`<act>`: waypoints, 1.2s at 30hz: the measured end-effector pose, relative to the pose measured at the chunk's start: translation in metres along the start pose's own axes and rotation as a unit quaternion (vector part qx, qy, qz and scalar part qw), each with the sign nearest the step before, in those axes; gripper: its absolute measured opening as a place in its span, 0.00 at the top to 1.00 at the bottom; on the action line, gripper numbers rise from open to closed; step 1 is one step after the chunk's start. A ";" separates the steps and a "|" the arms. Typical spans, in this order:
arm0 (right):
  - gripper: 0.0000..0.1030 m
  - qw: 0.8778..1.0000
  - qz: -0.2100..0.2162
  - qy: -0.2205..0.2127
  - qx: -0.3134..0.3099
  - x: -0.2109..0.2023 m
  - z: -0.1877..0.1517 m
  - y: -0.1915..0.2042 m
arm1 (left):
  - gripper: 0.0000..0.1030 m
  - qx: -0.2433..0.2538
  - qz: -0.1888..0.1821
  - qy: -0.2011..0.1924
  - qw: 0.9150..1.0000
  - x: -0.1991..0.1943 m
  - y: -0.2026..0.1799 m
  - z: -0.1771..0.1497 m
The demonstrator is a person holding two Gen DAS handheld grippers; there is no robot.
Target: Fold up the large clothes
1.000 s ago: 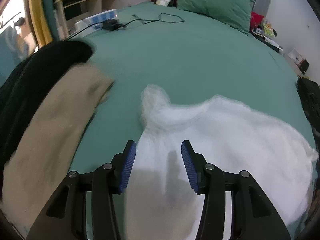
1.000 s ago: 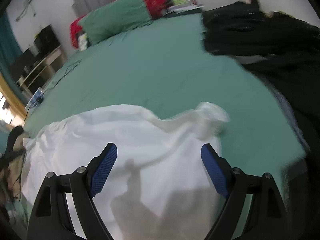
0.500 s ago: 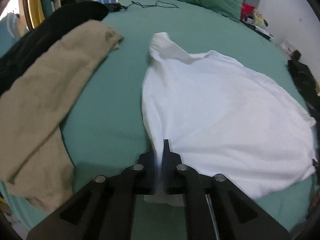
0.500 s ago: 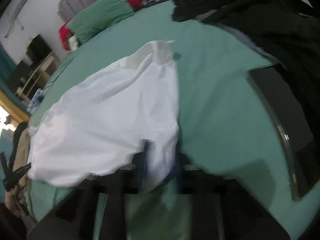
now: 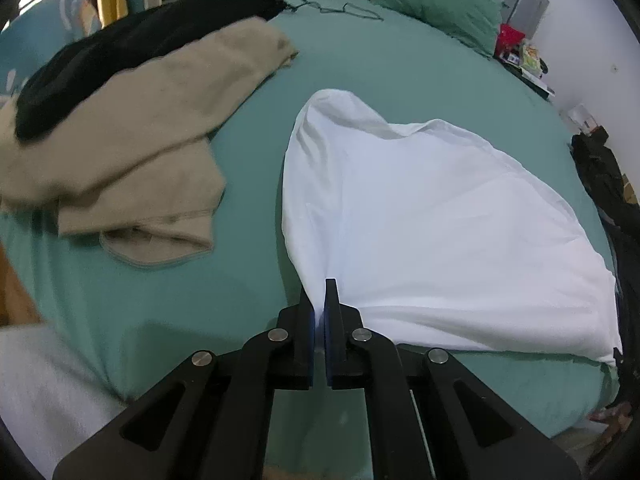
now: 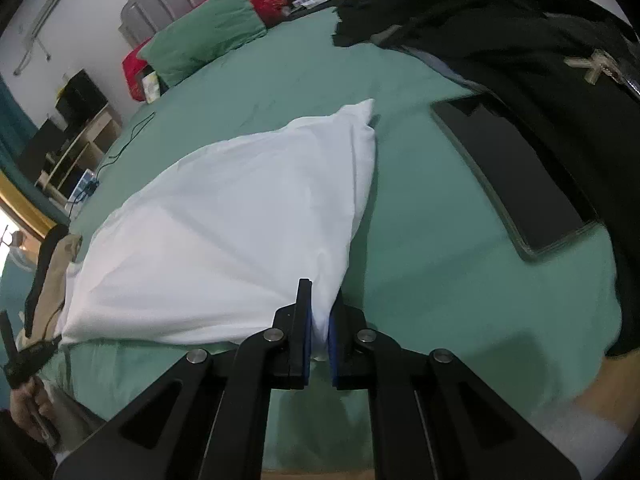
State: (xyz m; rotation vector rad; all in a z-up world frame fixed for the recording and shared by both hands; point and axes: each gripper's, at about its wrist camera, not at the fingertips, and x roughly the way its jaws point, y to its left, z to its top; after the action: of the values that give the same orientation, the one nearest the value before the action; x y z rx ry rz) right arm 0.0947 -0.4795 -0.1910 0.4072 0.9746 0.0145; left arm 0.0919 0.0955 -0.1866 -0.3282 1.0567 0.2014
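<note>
Both grippers, left gripper (image 5: 319,300) and right gripper (image 6: 320,304), have their fingers clamped on the white cotton garment's (image 5: 432,216) near corners; thin pinched fabric may slip free, or drag the black tablet (image 6: 508,176) just beside it.

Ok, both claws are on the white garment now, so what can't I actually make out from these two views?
- White garment: what kind it is; it lies bunched, so sleeves and neckline are hidden by its own folds in both wrist views.
- Left claw and right claw: how much cloth each pinches; the fingers cover it.
- Black clothes: right wrist view, cut off at the frame edge.
- Dark flat slab: too featureless to identify.
</note>
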 end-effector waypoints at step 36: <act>0.54 0.997 0.055 0.011 -0.047 0.070 0.049 0.072 | 0.60 0.049 0.068 -0.001 0.997 0.101 -0.047 0.142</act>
State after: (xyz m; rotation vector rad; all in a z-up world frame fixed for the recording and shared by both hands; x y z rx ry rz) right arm 0.1863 -0.4153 -0.1981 0.3745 0.9678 0.1643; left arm 0.2711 0.1028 -0.2033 -0.1683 1.0833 0.2702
